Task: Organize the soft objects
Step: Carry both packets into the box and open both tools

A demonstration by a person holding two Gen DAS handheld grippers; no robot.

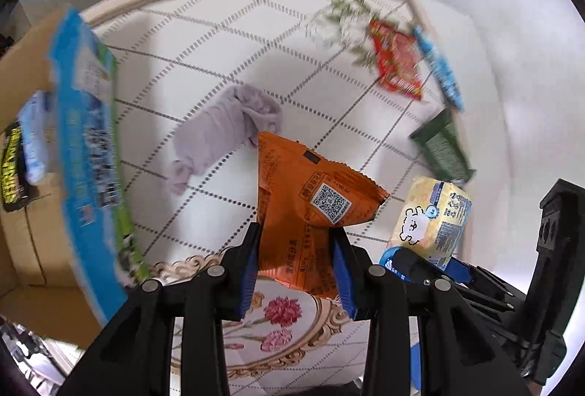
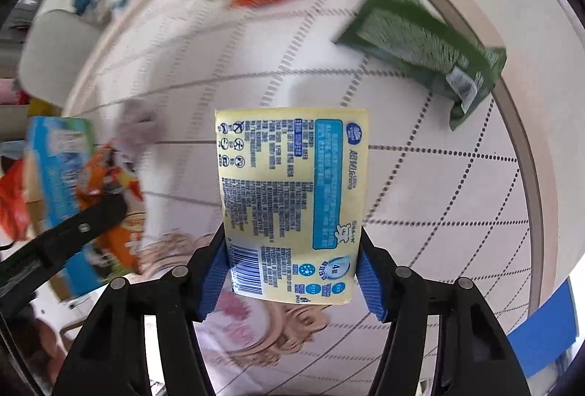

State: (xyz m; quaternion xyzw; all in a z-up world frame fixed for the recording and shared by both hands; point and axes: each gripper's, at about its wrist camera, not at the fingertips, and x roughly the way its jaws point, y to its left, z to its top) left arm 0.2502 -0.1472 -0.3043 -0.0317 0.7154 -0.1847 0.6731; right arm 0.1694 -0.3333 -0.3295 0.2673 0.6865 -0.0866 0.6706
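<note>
Left gripper (image 1: 296, 249) clamps orange packet (image 1: 310, 202); right gripper (image 2: 290, 268) grips yellow tissue pack (image 2: 292, 198), both above white tablecloth (image 1: 204, 41). Cardboard box (image 1: 25, 242) left; green pack (image 2: 427, 45) near table edge.

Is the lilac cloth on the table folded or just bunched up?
Bunched up. The lilac cloth lies crumpled on the white patterned tablecloth, with irregular rolls and wrinkles and no flat layers or straight edges, beyond the orange snack packet.
</note>
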